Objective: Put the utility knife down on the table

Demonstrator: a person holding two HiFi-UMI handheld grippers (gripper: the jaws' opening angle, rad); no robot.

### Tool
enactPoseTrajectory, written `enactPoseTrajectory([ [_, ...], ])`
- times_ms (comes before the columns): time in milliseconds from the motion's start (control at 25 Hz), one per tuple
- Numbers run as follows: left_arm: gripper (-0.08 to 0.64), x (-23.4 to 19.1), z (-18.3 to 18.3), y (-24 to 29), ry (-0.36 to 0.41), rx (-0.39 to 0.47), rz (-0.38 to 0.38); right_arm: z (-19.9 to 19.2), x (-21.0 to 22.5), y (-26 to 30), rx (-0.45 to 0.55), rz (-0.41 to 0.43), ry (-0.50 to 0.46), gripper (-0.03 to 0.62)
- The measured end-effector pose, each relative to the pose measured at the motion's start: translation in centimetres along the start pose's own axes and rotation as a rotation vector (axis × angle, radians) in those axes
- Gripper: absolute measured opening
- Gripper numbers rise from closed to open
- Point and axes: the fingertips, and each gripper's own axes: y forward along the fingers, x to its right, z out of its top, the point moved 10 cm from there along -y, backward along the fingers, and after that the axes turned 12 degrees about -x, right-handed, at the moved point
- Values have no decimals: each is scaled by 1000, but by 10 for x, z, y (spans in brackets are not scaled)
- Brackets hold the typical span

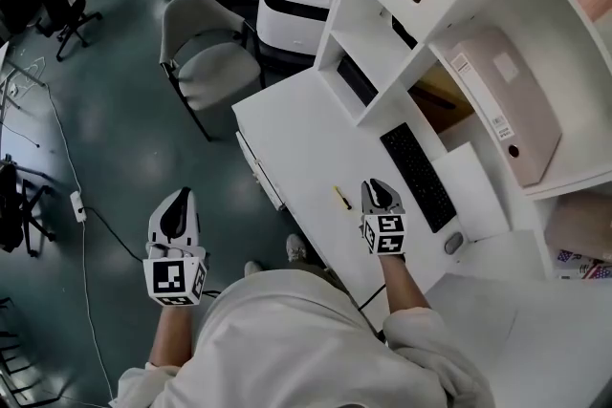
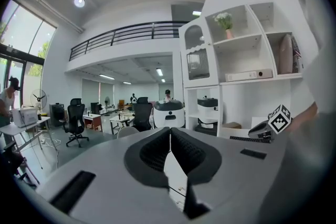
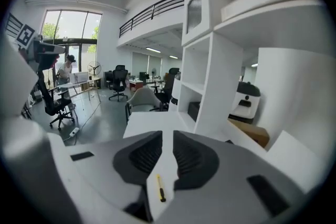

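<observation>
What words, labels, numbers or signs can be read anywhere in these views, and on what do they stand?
No text can be read anywhere.
Spine label on the binder: print too blurred to read.
Keys of the keyboard: too small to read.
Cubes on the left tool and right tool: square marker patterns, no letters.
Body of the utility knife: no marking visible.
</observation>
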Motion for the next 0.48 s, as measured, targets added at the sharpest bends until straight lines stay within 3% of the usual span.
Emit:
enactPoseTrajectory([
  [480,9,15,7,10,25,19,-66,26,-2,-83,235,-93,40,45],
])
